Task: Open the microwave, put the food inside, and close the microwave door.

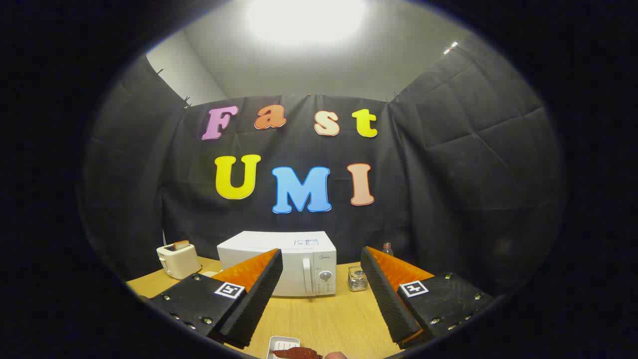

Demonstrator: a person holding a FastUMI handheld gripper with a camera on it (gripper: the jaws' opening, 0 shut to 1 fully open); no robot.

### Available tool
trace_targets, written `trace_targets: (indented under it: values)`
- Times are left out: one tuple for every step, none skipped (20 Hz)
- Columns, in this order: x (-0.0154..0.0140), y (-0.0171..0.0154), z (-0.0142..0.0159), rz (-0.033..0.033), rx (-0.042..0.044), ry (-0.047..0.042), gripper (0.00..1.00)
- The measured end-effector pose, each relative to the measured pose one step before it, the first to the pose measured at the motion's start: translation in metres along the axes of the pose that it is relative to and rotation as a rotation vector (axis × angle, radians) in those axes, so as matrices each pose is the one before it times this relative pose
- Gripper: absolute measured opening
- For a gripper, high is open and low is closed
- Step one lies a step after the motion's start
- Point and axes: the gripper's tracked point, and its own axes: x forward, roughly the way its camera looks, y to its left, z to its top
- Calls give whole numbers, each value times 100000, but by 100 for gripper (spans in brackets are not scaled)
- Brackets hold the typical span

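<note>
Gripper view is showing the wooden table (319,319) sitting under a bright ceiling light, the microwave (284,267) standing at center frame with its door shut. All 3 steps are waiting. Gripper (321,276) fingers are spreading wide, holding nothing. Toaster (178,258) is sitting lower left; food (297,353) on its tray (281,344) is lying at bottom center.

A staged recording booth dressed as a small kitchen corner. Black cloth hangs clipped as walls on three sides, with a plain white wall and ceiling light above it. A wooden desk (319,319) carries household appliances: a white microwave (284,262) at its middle back, a toaster (178,259) near the far left corner, a glass jar (357,279) right of the microwave.
</note>
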Motion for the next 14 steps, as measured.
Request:
trace_targets:
  values:
    - [-26, 68, 4, 46, 227, 76, 97]
    - [12, 56, -44, 20, 344, 70, 98]
    - [-33, 78, -35, 46, 242, 140, 98]
    - [-7, 118, -130, 270, 258, 186, 98]
    - [-18, 74, -72, 182, 78, 137, 97]
    - [17, -23, -115, -73, -202, 197, 98]
    - [7, -16, -96, -54, -258, 141, 97]
    - [-31, 2, -69, 8, -19, 141, 97]
    - [25, 28, -64, -23, 232, 185, 97]
    - [-13, -28, -96, -48, 355, 93, 98]
    - [-21, -94, 2, -270, 235, -230, 98]
    - [60, -57, -181, -236, 100, 40, 98]
    - [39, 13, -226, -26, 111, 507, 97]
    - [-7, 41, -339, 153, 165, 672, 98]
